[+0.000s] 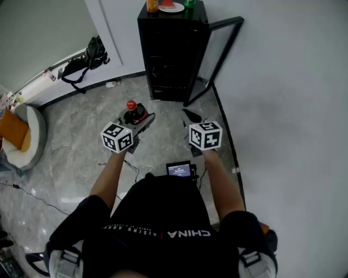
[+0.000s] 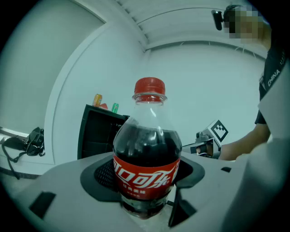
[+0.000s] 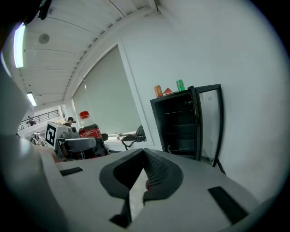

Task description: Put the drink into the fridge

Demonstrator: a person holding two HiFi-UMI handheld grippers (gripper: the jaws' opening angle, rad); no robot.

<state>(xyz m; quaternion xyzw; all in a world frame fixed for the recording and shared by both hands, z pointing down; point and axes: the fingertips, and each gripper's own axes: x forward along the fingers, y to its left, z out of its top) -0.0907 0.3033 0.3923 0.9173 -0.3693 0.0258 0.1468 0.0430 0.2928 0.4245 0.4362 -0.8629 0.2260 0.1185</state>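
A cola bottle [image 1: 132, 111] with a red cap and red label stands upright between the jaws of my left gripper [image 1: 137, 117], which is shut on it. In the left gripper view the bottle [image 2: 147, 154] fills the middle, with both pads against its lower body. My right gripper [image 1: 191, 115] is held beside it at the same height. Its jaws [image 3: 144, 168] are shut with nothing between them. The black fridge [image 1: 173, 54] stands ahead against the wall, and its glass door [image 1: 220, 51] is swung open to the right. Its dark shelves [image 3: 179, 124] show in the right gripper view.
An orange can [image 1: 153, 5], a green can [image 1: 189, 3] and a red-and-white dish sit on the fridge top. A black bag [image 1: 87, 57] lies on a white ledge at the left. A round seat with an orange cushion [image 1: 19, 136] stands at the far left. Cables trail on the marble floor.
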